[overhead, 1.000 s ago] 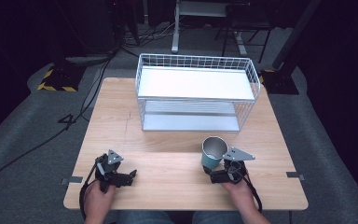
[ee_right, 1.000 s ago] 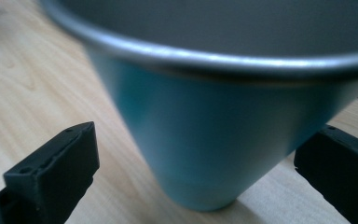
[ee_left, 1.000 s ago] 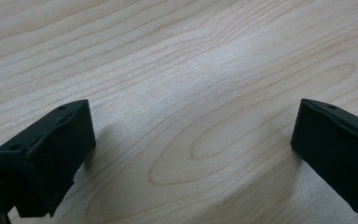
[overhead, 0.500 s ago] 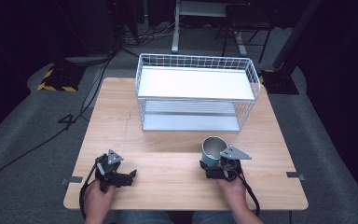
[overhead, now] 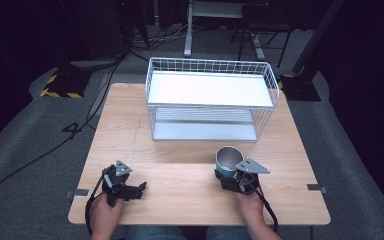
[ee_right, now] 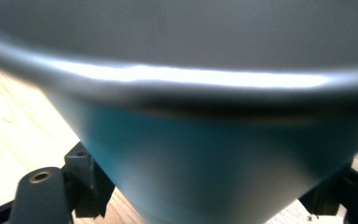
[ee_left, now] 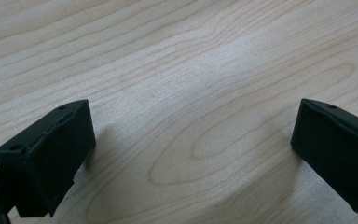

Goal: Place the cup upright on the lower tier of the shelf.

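So the right tongs [overhead: 228,176] have a teal cup [overhead: 227,161] with a grey inside sitting between the jaws. In the right gripper view the cup [ee_right: 205,154] sits right up against the camera with a jaw on each side, looks clamped on it. The cup stands upright on the wooden tabletop [overhead: 180,150], front right, just in front of the white wire rack [overhead: 211,97] at the back. Left tongs [overhead: 139,190] rest low over the tabletop front left, jaws spread wide with nothing between them but bare wood [ee_left: 191,93]
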Tool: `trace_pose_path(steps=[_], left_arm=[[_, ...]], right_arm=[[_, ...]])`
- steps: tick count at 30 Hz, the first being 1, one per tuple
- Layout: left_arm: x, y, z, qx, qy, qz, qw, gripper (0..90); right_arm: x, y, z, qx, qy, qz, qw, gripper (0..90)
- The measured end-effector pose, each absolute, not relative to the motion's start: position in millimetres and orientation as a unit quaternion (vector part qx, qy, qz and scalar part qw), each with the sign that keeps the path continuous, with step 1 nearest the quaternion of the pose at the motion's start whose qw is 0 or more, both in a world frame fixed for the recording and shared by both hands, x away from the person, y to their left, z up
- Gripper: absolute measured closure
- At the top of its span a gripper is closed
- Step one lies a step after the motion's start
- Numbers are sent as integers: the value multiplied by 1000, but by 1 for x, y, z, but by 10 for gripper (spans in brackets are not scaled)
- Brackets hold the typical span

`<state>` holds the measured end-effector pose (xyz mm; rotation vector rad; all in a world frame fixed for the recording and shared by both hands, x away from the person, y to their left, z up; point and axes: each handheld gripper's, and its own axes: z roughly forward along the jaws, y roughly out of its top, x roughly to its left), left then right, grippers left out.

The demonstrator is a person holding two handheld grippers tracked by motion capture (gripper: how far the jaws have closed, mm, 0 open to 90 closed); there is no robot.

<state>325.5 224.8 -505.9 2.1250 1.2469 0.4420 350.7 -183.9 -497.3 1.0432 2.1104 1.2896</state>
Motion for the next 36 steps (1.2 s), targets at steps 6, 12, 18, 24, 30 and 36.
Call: trace_pose_path(steps=[6,12,18,24,30,36], left_arm=[[325,225,-506,806,473,168,314,1],[325,225,-506,806,473,168,314,1],[325,225,-506,806,473,168,314,1],[325,225,-506,806,473,168,314,2],[325,225,-506,806,473,169,314,1],[325,225,-505,808,472,167,313,2]], right_arm=[[352,-185,-492,374,765,473,224,219],[359,-184,-483,375,764,476,223,219],[374,-181,-474,380,761,478,218,220],[391,-178,-469,393,757,478,212,220],[406,-173,-466,392,757,474,222,220],[422,-165,-463,391,753,477,231,219]])
